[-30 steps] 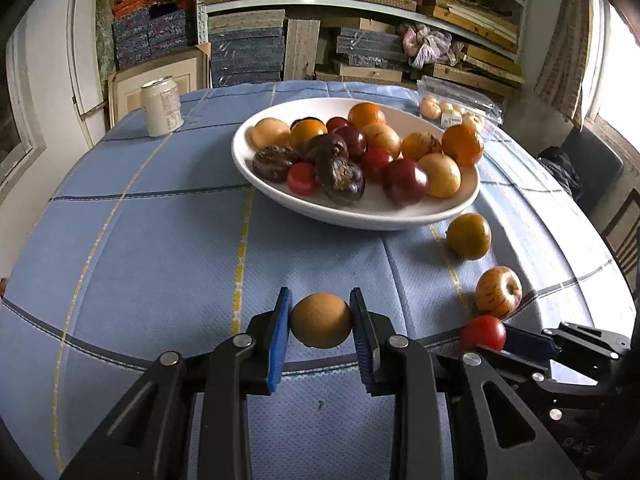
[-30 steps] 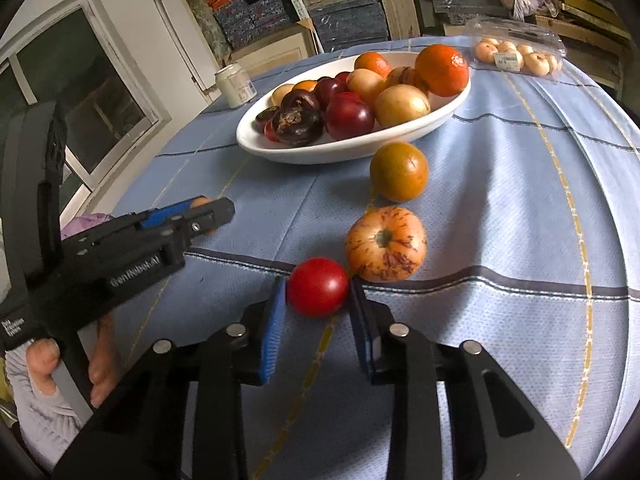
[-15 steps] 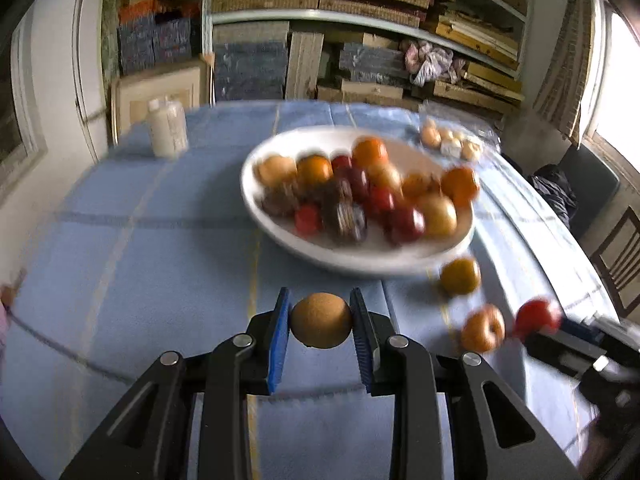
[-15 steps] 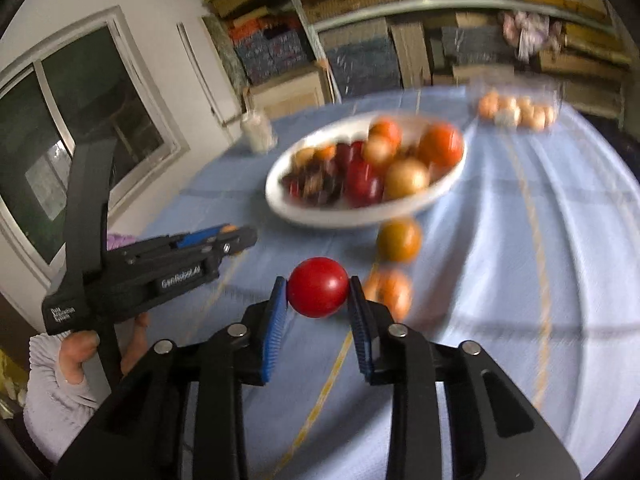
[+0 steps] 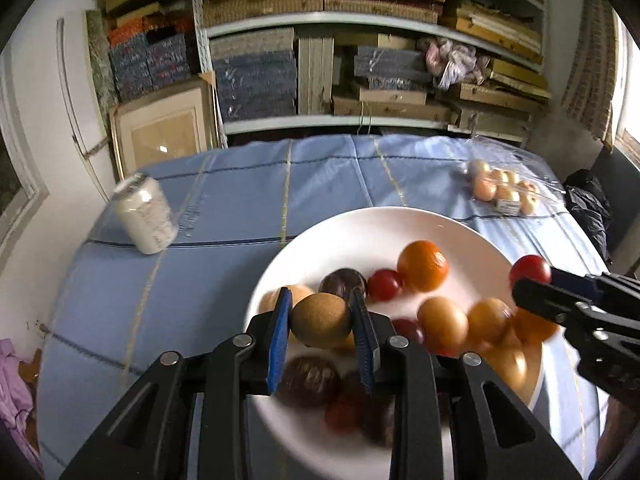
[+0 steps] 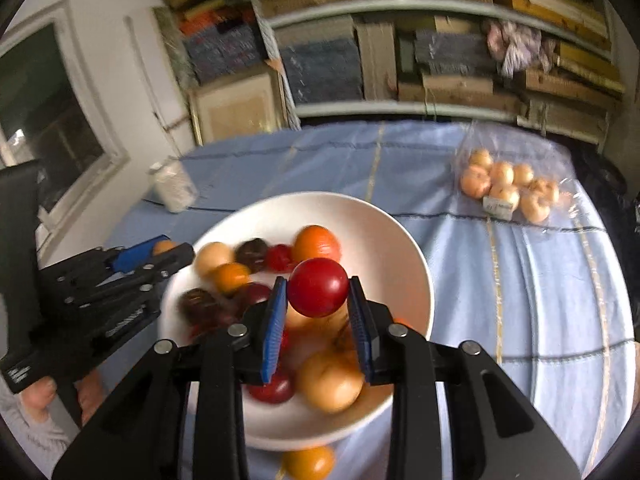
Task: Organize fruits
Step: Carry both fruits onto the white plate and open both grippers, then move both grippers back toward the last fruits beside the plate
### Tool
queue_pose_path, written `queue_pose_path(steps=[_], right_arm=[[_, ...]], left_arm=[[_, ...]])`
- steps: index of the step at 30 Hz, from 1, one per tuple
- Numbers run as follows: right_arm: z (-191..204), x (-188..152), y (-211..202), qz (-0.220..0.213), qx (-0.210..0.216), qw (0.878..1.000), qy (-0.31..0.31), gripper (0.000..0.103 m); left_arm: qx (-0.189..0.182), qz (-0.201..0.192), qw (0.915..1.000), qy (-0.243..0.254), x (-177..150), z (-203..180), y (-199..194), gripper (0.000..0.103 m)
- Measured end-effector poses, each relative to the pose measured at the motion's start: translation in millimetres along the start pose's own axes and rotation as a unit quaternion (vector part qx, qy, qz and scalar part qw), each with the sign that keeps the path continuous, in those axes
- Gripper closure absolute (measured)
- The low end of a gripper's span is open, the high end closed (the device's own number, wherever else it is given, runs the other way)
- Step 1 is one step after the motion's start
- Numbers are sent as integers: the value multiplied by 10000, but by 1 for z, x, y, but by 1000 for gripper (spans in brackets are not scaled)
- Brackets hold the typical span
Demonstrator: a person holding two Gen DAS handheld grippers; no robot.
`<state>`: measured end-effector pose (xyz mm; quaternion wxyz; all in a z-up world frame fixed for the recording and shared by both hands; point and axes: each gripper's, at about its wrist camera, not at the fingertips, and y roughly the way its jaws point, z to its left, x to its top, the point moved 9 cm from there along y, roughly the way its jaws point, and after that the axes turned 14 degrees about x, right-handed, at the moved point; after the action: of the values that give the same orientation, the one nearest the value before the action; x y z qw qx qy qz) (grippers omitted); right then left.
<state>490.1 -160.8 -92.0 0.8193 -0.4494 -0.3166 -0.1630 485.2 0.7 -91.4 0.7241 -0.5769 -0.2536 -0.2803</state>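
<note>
Left gripper (image 5: 321,320) clamps brown kiwi (image 5: 320,317), long axis crosswise between pads; right gripper (image 6: 318,294) clamps round red fruit (image 6: 318,287); both above white bowl (image 5: 360,228).

Our left tongs (image 5: 321,320) and right tongs (image 6: 318,308) are black angular frames with silver round screws and ribbed blue pads (image 5: 277,338); our sleeve (image 6: 30,442) is pale grey.

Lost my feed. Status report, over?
Left tongs shut on brown fruit. Right tongs shut on red fruit. Both over white bowl. Nothing blocking.
</note>
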Motion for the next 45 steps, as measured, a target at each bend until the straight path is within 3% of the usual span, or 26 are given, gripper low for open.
queue_pose_path(steps=[7, 26, 30, 40, 45], right_arm=[[-24, 3, 29, 120, 49, 9999, 87, 73], [-32, -4, 43, 234, 90, 9996, 139, 72], [-31, -4, 40, 208, 158, 9994, 211, 72], [-18, -8, -4, -83, 254, 9993, 262, 71], [-6, -24, -48, -381, 349, 9982, 299, 63]], left_arm=[[-137, 135, 9998, -1, 11, -17, 38, 73], [73, 109, 9999, 40, 5, -22, 51, 73], [184, -35, 9998, 38, 8, -19, 46, 58], [239, -237, 9994, 24, 4, -10, 8, 57], [226, -414, 9989, -39, -5, -2, -32, 57]])
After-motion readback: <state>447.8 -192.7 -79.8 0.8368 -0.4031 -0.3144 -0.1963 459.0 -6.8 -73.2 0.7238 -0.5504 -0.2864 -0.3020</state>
